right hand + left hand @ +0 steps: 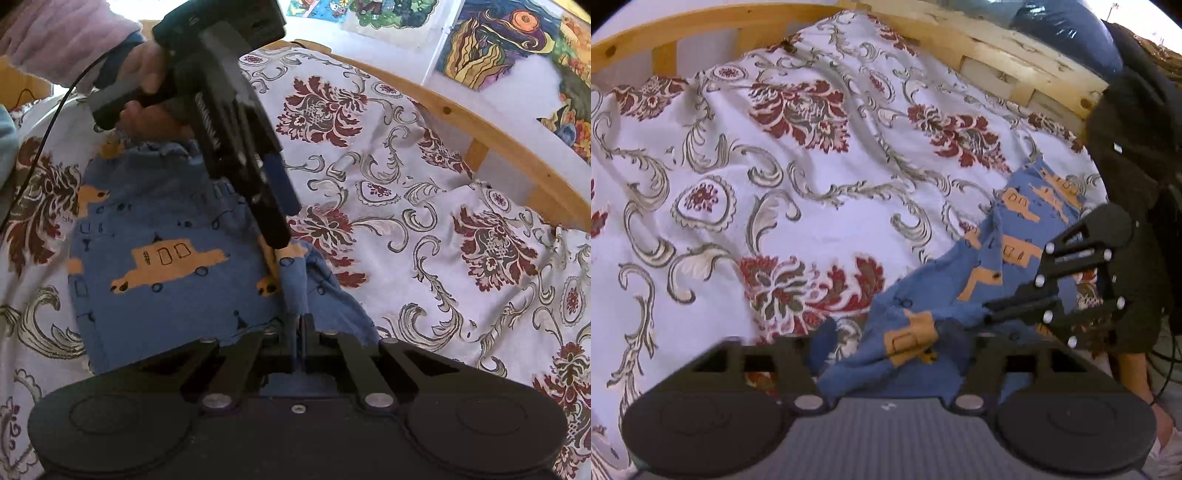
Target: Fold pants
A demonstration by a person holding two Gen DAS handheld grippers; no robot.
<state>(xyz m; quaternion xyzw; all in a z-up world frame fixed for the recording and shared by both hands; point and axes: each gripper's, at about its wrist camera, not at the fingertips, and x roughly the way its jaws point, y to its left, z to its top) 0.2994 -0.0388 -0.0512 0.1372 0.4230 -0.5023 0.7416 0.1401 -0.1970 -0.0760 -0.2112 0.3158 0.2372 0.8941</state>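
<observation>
Blue pants point(166, 266) with orange cars lie on my bed's floral bedspread point(424, 221). Right hand-held gripper point(297, 332) pinches a fabric ridge at six o'clock; left hand-held gripper point(275, 225) grips cloth at twelve.

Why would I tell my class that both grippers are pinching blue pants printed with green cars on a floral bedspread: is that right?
One detail is wrong: the cars on the blue pants are orange, not green, as the right wrist view shows plainly. The rest stands: the right gripper and the left gripper both pinch the fabric on the floral bedspread.
</observation>
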